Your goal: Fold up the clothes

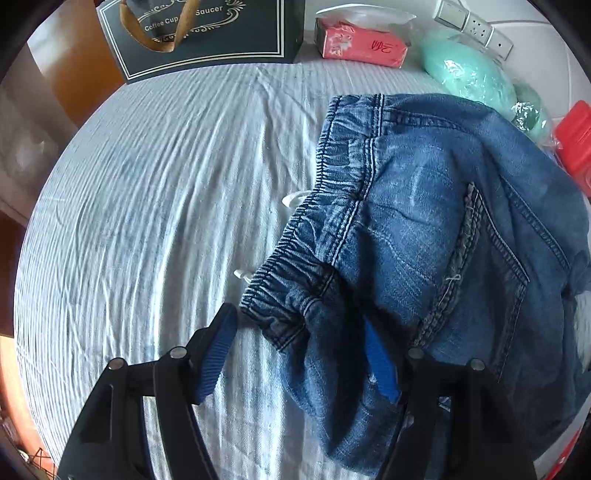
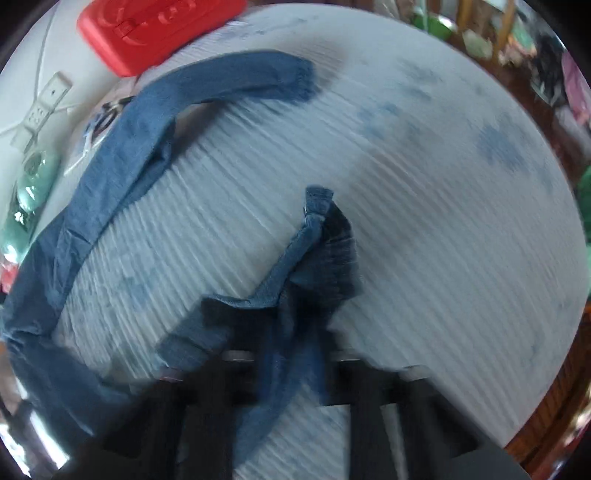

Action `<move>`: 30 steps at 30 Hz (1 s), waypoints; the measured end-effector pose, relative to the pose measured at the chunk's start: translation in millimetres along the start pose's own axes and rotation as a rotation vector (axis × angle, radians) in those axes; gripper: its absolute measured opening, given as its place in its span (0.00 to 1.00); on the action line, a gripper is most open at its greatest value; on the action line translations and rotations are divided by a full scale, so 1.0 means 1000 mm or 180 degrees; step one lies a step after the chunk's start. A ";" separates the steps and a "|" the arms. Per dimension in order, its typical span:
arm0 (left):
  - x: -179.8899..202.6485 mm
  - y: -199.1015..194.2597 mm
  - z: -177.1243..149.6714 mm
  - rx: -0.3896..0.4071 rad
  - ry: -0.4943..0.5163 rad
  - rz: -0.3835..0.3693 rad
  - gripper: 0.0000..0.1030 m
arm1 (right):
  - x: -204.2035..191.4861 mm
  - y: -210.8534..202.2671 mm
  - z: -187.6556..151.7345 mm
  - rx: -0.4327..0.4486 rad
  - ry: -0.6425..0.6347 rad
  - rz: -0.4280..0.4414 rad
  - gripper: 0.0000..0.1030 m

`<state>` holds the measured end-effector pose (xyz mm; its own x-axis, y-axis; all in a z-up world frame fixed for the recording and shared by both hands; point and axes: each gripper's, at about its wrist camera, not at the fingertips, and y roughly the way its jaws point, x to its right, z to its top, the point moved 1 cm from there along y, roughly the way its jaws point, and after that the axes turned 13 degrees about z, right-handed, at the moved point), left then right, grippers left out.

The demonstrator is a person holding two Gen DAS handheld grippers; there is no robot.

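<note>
A pair of blue jeans [image 1: 424, 229] lies crumpled on the striped white cloth [image 1: 155, 192], waistband toward the left. My left gripper [image 1: 299, 343] is open, its blue-padded fingers [image 1: 218, 354] straddling the lower corner of the elastic waistband, which lies between the jaws. In the right wrist view, blurred by motion, my right gripper [image 2: 291, 332] is shut on a bunched end of a jeans leg [image 2: 317, 236] and holds it above the cloth [image 2: 424, 221]. The other leg [image 2: 155, 110] trails across the upper left.
At the back stand a dark gift box [image 1: 207, 33], a pink tissue pack [image 1: 358, 44], a green plastic-wrapped bundle [image 1: 469, 70] and a white power strip [image 1: 476, 26]. A red box [image 2: 155, 29] sits by the jeans. The table edge and wooden floor [image 2: 546, 417] lie right.
</note>
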<state>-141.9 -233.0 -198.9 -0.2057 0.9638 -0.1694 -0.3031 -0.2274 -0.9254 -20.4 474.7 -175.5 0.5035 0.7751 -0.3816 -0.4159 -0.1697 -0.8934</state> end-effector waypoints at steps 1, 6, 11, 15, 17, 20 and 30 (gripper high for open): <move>-0.004 -0.008 -0.003 0.0044 -0.0038 -0.0008 0.65 | -0.002 -0.008 0.001 0.0062 -0.0004 0.0016 0.03; -0.022 -0.048 -0.016 0.0264 -0.0230 -0.0051 0.31 | 0.000 -0.060 0.006 0.0382 -0.0036 0.0076 0.03; -0.041 -0.089 -0.029 0.0484 -0.0421 -0.0093 0.31 | -0.001 -0.144 0.002 0.0795 -0.0173 0.0260 0.03; -0.052 -0.119 -0.057 0.0557 -0.0523 -0.0114 0.31 | 0.025 -0.155 -0.020 0.0623 -0.0199 0.0195 0.03; -0.050 -0.118 -0.085 0.0418 -0.0518 -0.0037 0.31 | 0.045 -0.137 -0.030 0.0399 -0.0148 0.0136 0.03; -0.044 -0.098 -0.124 0.0052 -0.0545 0.0011 0.35 | 0.072 -0.112 -0.041 0.0101 -0.0085 0.0058 0.17; -0.051 -0.147 -0.132 0.0159 -0.0728 0.0099 0.67 | 0.073 -0.080 -0.018 -0.0029 -0.0280 0.0236 0.48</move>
<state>36.2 -229.9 -99.2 -0.4194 0.9010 -0.1110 -0.3378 -0.2684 -0.9021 63.0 534.3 -136.4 0.4031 0.8106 -0.4248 -0.4425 -0.2336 -0.8658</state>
